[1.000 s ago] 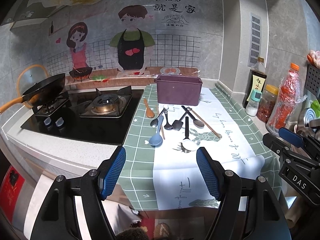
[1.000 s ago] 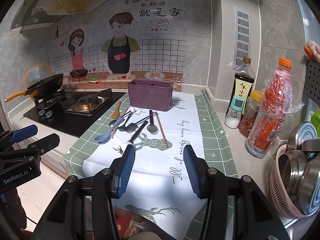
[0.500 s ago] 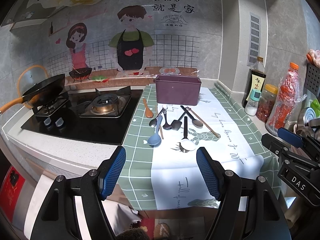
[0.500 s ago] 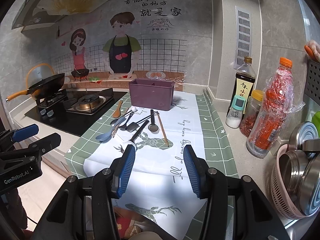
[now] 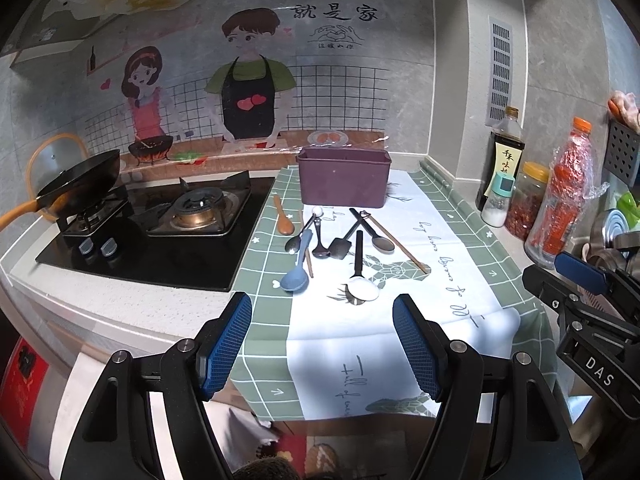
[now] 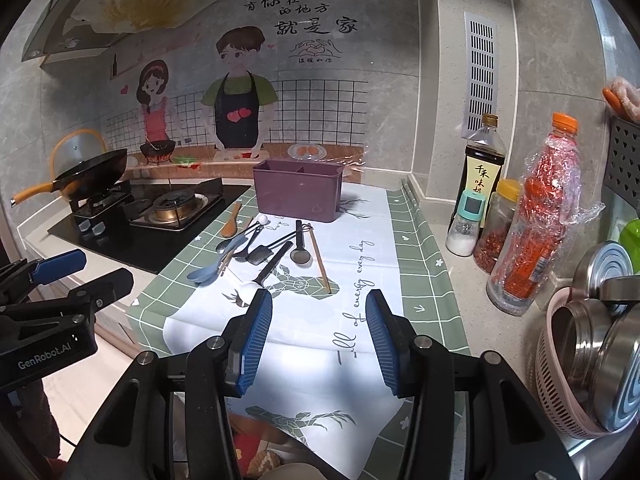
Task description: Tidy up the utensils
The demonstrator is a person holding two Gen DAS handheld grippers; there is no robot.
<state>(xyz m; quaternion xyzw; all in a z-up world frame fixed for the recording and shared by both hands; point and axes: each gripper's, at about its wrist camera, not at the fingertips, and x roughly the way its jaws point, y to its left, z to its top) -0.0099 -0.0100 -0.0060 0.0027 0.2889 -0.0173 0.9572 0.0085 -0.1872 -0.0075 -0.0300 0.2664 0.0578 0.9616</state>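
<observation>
At nine o'clock on the desk (image 5: 120,308), sitting on the black stove (image 5: 160,236): a wok (image 5: 80,184) with an orange handle, resting on the far-left burner. Hovering at six o'clock, just off the desk's near edge: left gripper (image 5: 322,346), blue-padded fingers (image 5: 226,344) spread wide and holding nothing. Lying scattered at twelve o'clock from it on the green-and-white cloth (image 5: 440,248): a wooden spoon (image 5: 283,218) farthest left, a blue spoon (image 5: 298,274) nearest the front edge, a dark metal spoon (image 5: 320,240), a small black spatula (image 5: 343,244), a white spoon with black handle (image 5: 360,276), a dark ladle-like spoon (image 5: 378,236), and a chopstick (image 5: 394,240) angling toward four o'clock. Standing upright just beyond the utensils at twelve o'clock: the purple holder (image 5: 344,176), looking divided into compartments from the right wrist view, contents not showing. Hanging at three o'clock of the left one, above the cloth's near part: right gripper (image 6: 320,330), fingers (image 6: 256,332) parted wide, gripping nothing. Crowding the wall at two o'clock: a dark sauce bottle (image 6: 482,168), a small shaker (image 6: 464,228), a jar (image 6: 498,224) of red flakes, and a wrapped bottle (image 6: 532,220) with an orange cap. Sitting at four o'clock: a pink basket (image 6: 554,368) carrying steel pots.
</observation>
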